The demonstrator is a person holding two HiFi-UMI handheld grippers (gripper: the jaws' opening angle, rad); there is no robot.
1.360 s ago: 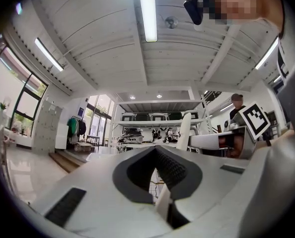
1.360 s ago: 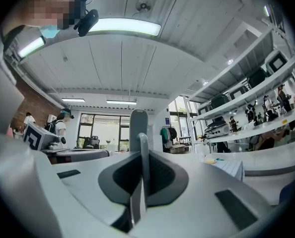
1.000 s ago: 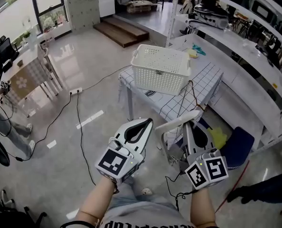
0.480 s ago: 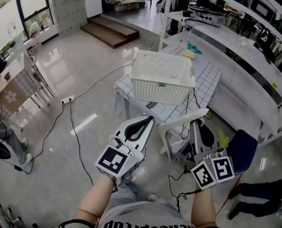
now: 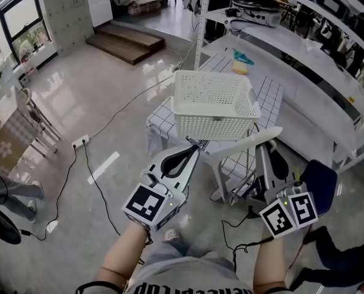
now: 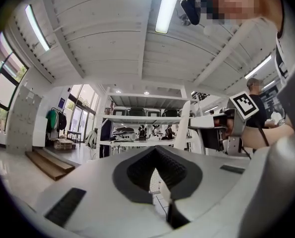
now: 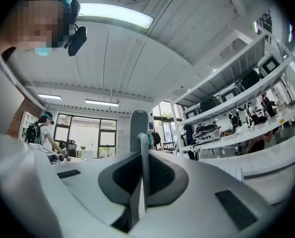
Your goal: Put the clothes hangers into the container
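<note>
Both grippers have come nearer to the white basket (image 5: 214,122) since the earlier picture. In the head view it then stood well above them, and now its lower wall is just above their tips. The basket and the table (image 5: 269,95) have also shifted towards the middle of that view.

The right gripper (image 5: 263,153) has its jaws pressed on a white hanger (image 5: 243,144). In the right gripper view the hanger's bar stands upright between the two dark pads, with no gap beside it. In the head view the hanger lies across the picture, a little tilted, with its right end higher. Its left end, with the metal hook, is just beside the tip of the left gripper (image 5: 193,149); whether they touch I cannot tell. The hanger is in the air in front of the basket, lower than its rim, and not inside it.

The left gripper has its jaws pressed together. In the left gripper view the pad tips meet, and I see nothing clearly between them.

The basket stands on the table, which has a checked cloth, near the edge closest to the person. Long white shelves (image 5: 292,38) run behind the table at the right. On the shiny floor (image 5: 78,115) at the left a dark cable (image 5: 95,179) lies in a curve, and a wooden step (image 5: 125,43) is far behind.
</note>
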